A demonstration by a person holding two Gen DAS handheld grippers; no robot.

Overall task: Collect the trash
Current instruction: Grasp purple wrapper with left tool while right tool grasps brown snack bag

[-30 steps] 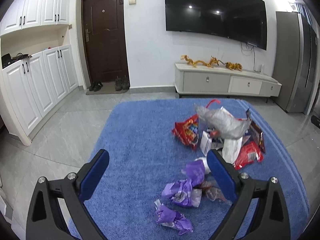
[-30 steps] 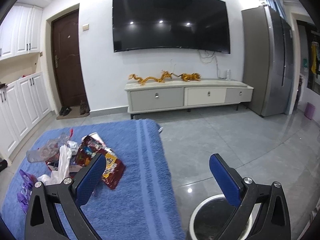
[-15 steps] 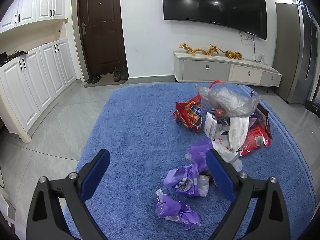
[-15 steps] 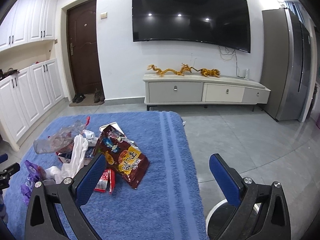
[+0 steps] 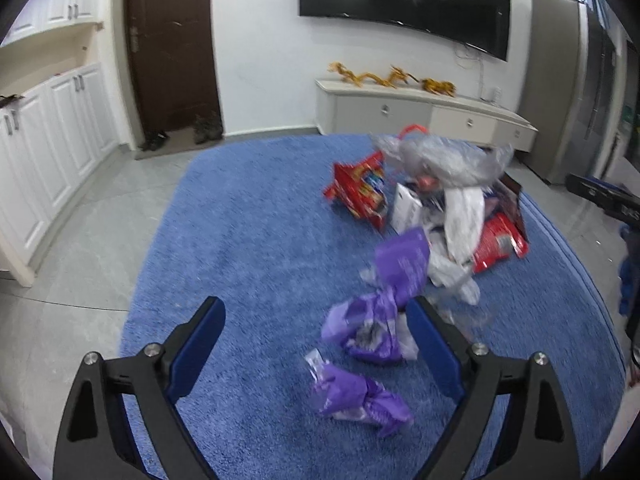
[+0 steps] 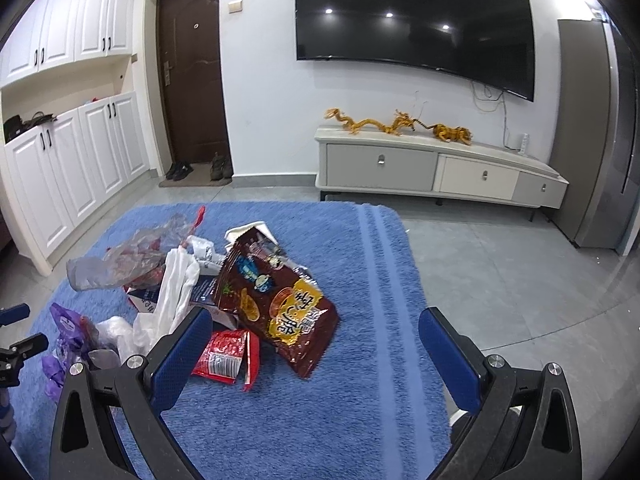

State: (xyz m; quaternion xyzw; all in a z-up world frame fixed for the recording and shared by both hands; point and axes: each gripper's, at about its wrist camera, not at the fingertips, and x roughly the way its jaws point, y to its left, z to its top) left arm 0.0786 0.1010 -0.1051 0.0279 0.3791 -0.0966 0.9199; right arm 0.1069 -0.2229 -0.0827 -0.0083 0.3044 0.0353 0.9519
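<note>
- The trash sits on a blue towel-covered counter (image 6: 360, 420), and every place below is told from the large brown snack bag (image 6: 280, 300) in the middle of the right wrist view.
- Far to the left of the brown snack bag, at the counter's edge, lie crumpled purple wrappers (image 6: 64, 344); in the left wrist view one purple wrapper (image 5: 356, 398) lies apart from the rest, nearest the camera, and a second clump (image 5: 372, 324) lies just beyond it.
- The left gripper (image 5: 316, 332) hangs over the blue cloth with its fingers (image 5: 196, 344) wide apart and closing; nothing is pressed between the pads, though the purple clump lies right against the inner side of the right-hand finger in the picture.
- Left of the brown snack bag and behind it, a clear crumpled plastic bag (image 6: 124, 256) rests on top of the pile, and a white plastic bag (image 6: 176, 292) droops down beside it.
- Just below and left of the brown snack bag lies a small red packet (image 6: 226, 356), touching the bag's lower edge.
- The right gripper (image 6: 316, 348) hovers near the brown snack bag with its fingers (image 6: 182, 354) spread wide, gripping nothing; the red packet lies beside the left-hand finger and the bag's lower corner shows between the two.
- Right of the brown snack bag the cloth carries darker blue stripes (image 6: 380, 300), then ends at the grey tiled floor (image 6: 500, 280).
</note>
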